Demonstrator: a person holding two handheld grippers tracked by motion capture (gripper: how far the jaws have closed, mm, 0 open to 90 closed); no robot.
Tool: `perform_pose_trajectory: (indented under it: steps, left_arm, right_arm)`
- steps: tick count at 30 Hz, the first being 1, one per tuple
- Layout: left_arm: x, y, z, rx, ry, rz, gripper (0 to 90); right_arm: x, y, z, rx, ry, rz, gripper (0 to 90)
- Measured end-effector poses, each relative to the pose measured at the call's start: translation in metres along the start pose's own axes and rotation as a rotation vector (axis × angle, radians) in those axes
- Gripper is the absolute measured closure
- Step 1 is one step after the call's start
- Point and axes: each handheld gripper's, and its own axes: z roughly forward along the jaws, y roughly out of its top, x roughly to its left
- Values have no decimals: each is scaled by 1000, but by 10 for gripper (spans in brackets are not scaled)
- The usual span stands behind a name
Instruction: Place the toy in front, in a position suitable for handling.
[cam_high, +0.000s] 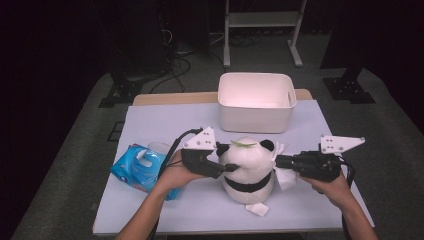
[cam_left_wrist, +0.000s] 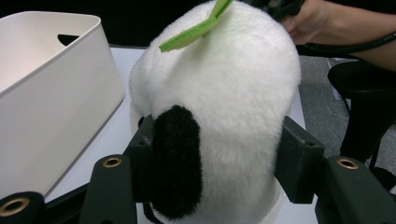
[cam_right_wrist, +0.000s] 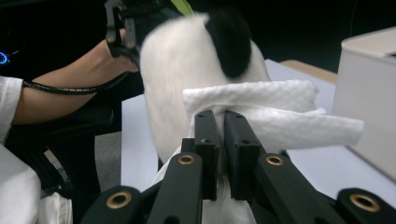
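The panda (cam_high: 248, 170) is stood mid-table before the bin (cam_high: 256, 101) and clamped at one side by the left gripper (cam_high: 226, 167), seemingly to be steadied for wiping; a wipe (cam_right_wrist: 261, 116) is pinched in the right gripper (cam_right_wrist: 223, 140) against its other side. No writing on the wipe pack (cam_high: 140, 167) can be read

Left gripper (cam_high: 227, 167): black body and two black jaws with flat rectangular pads, brass-coloured rivets at the links, a grey three-cornered plate with small screws on top, black cable trailing back.
Right gripper (cam_high: 278, 161): same build, same grey plate, black cable.
Forearms: bare. A white sleeve, possibly a short one, shows at the edge of the right gripper view.
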Motion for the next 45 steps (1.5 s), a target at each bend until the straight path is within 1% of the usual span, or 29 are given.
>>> perform_pose_trajectory:
  steps: [2,4,6,8,10,12,14,16,17,19,20,21,23,24,26,28,30,31,32,33,35,36,37,40,42,44,45]
  left_arm:
    - [0,1,2,3,-7,-3,421]
    - [-2,4,6,12,-10,9,420]
    - [-1,5,7,17,-3,7,419]
    - [0,2,7,13,-6,-2,418]
    - [1,0,8,8,-8,-10,418]
    - [1,-1,7,3,-7,-12,418]
    - [1,-2,7,-4,-8,-18,418]
    - [1,-2,7,0,-9,-12,418]
    - [1,-1,7,0,-12,-11,417]
    - [2,-1,8,-3,-15,-12,417]
    - [2,0,9,-3,-16,-13,418]
    - [2,0,9,-2,-17,-12,418]
    - [1,1,12,-5,-20,-7,417]
    - [0,2,13,0,-18,0,417]
    - [0,3,13,12,-13,4,416]
    - [1,3,13,9,-13,-2,415]
    - [2,1,13,7,-15,-5,415]
    - [2,1,13,3,-16,-5,415]
    - [2,1,14,1,-17,-6,415]
    - [1,2,15,0,-17,-6,415]
    - [1,4,17,3,-19,2,415]
    - [1,5,18,5,-20,4,415]
    - [0,6,19,6,-19,9,415]
    - [-1,10,23,17,-20,21,414]
    - [-2,13,26,24,-22,30,414]
    - [-4,17,29,33,-26,47,414]
    - [-6,19,30,40,-22,58,414]
  right_arm:
    - [2,11,1,-20,9,-22,837]
    - [4,22,1,-45,17,-45,837]
    - [7,29,5,-29,3,-81,837]
    - [6,27,6,-19,-8,-81,837]
    - [4,21,7,-1,-24,-77,837]
    - [3,14,5,10,-29,-63,837]
    - [3,10,3,36,-54,-69,836]
    - [2,6,1,69,-73,-70,836]
    - [2,6,0,87,-83,-78,836]
    - [3,8,-2,92,-87,-81,836]
    - [5,11,-2,103,-94,-94,836]
    - [7,14,-2,102,-98,-109,836]
    - [9,22,-4,52,-67,-110,835]
    - [10,26,-3,42,-63,-124,836]
    - [11,29,-1,51,-65,-139,836]
    - [8,24,0,54,-62,-119,835]
    - [5,16,-1,77,-78,-102,835]
    - [4,12,-2,81,-79,-89,835]
    - [3,10,-3,87,-81,-83,835]
    - [4,10,-5,89,-87,-87,835]
    - [7,17,-6,100,-93,-107,835]
    - [9,22,-6,97,-83,-117,835]
    - [11,28,-5,100,-78,-129,835]
    - [18,50,1,121,-64,-188,835]
    - [23,65,9,147,-53,-222,834]
    - [28,79,20,182,-30,-266,834]
    - [31,85,26,214,-28,-289,834]
